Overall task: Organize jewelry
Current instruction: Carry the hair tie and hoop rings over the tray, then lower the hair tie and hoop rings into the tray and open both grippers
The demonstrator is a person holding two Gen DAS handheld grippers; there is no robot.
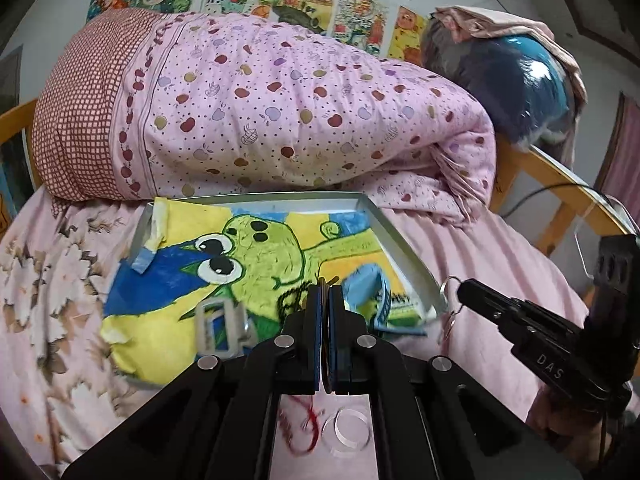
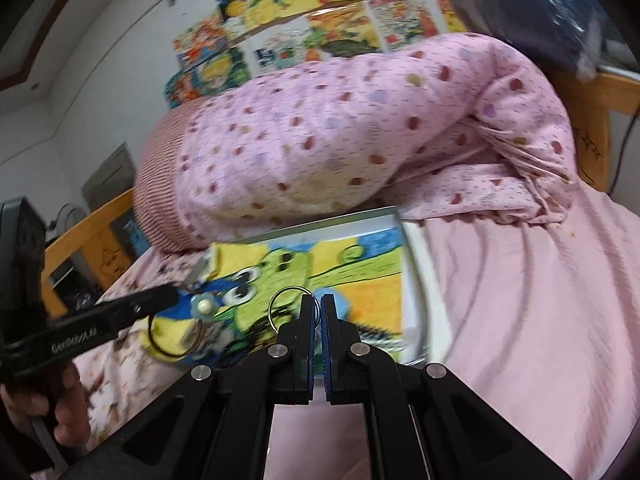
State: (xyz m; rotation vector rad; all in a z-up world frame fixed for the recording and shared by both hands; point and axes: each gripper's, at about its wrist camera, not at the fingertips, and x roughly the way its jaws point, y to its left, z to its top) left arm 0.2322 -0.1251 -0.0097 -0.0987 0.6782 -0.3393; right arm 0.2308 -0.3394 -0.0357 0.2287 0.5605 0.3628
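A metal tray (image 1: 402, 242) lined with a frog drawing lies on the bed in front of both grippers. My left gripper (image 1: 325, 292) is shut on a thin dark ring (image 1: 325, 280) held edge-on between its pads. The right wrist view shows that ring (image 2: 172, 355) hanging from the left gripper (image 2: 174, 298) beside a pearl flower charm (image 2: 205, 306). My right gripper (image 2: 318, 300) is shut on a silver ring (image 2: 272, 306). In the left wrist view the right gripper (image 1: 460, 290) hovers at the tray's right edge, its silver ring (image 1: 447, 285) at the tip.
On the tray lie a blurred pale square frame (image 1: 218, 324) and a blue item (image 1: 364, 284). A red string (image 1: 304, 420) and a clear bangle (image 1: 346, 432) lie below my left gripper. A rolled pink quilt (image 1: 280, 112) rises behind the tray. Wooden bed rail (image 1: 552, 184) at right.
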